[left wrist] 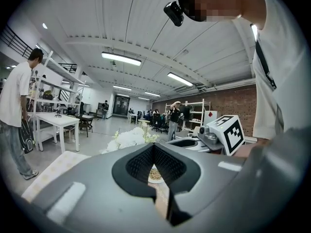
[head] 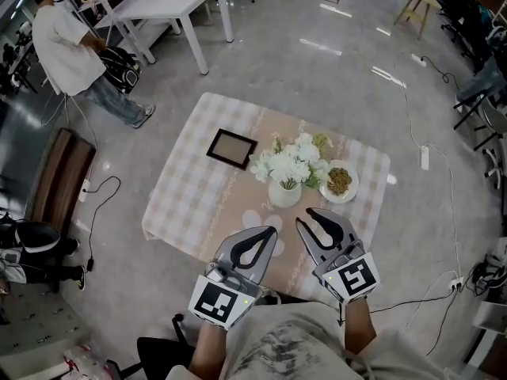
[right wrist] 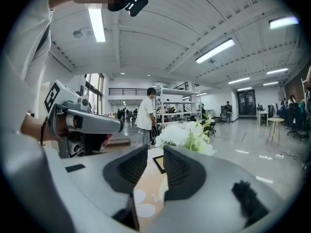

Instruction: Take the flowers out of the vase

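Observation:
A bunch of white flowers (head: 290,163) with green leaves stands upright in a small white vase (head: 284,194) near the middle of the checked-cloth table (head: 194,192). Both grippers hover at the table's near edge, short of the vase and apart from it. My left gripper (head: 272,231) is shut with nothing in it; its tips meet in the left gripper view (left wrist: 153,147), with the flowers (left wrist: 130,137) beyond. My right gripper (head: 305,215) stands a little open and empty. In the right gripper view a narrow gap (right wrist: 155,152) shows between its pads, and the flowers (right wrist: 184,134) lie ahead.
A black framed picture (head: 231,148) lies flat left of the vase. A white plate (head: 341,182) of greenish bits sits to its right. A person (head: 67,46) stands by a white table (head: 170,2) at the far left. A brown bench (head: 59,180) and floor cables flank the table.

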Available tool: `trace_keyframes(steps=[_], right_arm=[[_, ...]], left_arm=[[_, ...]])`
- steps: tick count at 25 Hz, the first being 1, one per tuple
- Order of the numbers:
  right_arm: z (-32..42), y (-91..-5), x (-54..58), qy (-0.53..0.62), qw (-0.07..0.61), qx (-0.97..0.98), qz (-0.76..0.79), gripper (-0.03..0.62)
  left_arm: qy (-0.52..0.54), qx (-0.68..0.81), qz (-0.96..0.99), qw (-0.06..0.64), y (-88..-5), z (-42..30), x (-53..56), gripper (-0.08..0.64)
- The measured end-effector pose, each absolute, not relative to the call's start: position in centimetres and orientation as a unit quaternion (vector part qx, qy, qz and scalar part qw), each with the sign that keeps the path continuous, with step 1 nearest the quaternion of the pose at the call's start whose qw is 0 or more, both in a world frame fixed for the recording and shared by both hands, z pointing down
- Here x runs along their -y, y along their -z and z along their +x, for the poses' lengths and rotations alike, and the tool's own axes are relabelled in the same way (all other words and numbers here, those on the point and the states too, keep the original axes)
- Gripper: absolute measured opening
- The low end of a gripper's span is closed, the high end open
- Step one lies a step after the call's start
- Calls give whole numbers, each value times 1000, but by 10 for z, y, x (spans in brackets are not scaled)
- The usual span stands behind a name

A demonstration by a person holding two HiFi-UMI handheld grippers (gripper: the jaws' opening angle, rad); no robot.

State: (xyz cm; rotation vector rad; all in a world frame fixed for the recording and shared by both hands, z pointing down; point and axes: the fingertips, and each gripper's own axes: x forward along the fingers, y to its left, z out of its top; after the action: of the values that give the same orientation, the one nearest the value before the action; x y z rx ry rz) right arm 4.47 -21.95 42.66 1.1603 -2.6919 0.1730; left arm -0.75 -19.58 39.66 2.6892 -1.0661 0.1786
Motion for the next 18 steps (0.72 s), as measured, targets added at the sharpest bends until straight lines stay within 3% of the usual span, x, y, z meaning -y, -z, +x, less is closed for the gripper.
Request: trace_keyframes(steps=[18], right_arm=[[59,-458,251,-78,115,899,415,183]], left_arm=[[-65,357,922,131,-407,5,212,8]])
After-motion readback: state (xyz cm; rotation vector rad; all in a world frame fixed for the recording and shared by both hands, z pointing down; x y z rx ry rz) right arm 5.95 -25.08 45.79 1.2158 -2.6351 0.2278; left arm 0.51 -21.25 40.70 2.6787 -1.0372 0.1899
